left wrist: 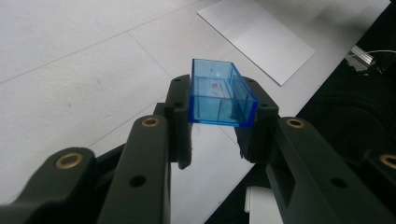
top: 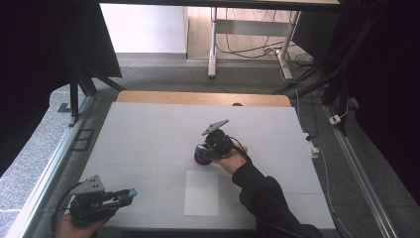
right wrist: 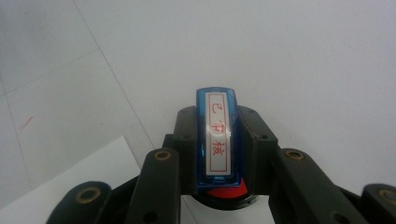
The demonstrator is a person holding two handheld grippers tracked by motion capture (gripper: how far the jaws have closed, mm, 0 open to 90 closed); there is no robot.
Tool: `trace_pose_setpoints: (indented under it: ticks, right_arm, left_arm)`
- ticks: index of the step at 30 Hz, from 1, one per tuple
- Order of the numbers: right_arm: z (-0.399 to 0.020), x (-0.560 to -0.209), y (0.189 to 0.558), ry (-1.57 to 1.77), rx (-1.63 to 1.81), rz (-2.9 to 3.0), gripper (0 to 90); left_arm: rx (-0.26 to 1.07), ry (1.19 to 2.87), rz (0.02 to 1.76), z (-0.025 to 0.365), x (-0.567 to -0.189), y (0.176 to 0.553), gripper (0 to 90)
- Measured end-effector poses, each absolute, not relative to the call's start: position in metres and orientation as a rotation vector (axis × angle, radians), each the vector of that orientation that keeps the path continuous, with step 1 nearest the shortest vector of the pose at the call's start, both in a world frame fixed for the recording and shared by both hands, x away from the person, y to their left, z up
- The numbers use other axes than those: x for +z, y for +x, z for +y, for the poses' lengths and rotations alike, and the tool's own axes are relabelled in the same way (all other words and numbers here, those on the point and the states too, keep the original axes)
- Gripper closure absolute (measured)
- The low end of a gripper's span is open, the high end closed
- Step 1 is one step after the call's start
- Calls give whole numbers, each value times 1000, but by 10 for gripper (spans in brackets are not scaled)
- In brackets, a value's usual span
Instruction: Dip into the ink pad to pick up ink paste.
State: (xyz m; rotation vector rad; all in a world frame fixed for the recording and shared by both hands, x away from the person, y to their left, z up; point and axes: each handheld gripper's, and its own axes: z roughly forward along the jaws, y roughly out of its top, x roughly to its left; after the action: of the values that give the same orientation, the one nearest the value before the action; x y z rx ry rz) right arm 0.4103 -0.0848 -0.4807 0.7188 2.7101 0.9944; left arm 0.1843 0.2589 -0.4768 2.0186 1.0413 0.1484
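My left gripper [top: 130, 193] is at the table's near left corner, shut on a clear blue plastic cap [left wrist: 219, 94], an open-ended box held across its width between the jaws. In the middle of the table my right gripper [top: 200, 154] is shut on a blue stamp [right wrist: 218, 140] with a white label bearing red characters and a red base below. In the high view the stamp [top: 200, 157] shows as a small red and blue thing at the gripper's tip, just above the table. A white sheet of paper [top: 201, 192] lies flat on the table between the two grippers.
The table [top: 148, 134] is a pale grey board with a wooden strip along its far edge. A metal rail [top: 49, 168] runs along the left side. Beyond the far edge are a desk's legs and cables on the floor. A sleeved forearm [top: 267, 198] comes in from the bottom right.
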Motion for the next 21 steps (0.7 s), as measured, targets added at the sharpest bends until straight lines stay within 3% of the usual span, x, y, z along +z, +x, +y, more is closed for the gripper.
trace_pose_setpoints:
  ticks: [21]
  right_arm:
    - [-87, -483, 414, 785, 1016, 2717, 713]
  left_arm:
    - [146, 2018, 1051, 259, -477, 185, 682]
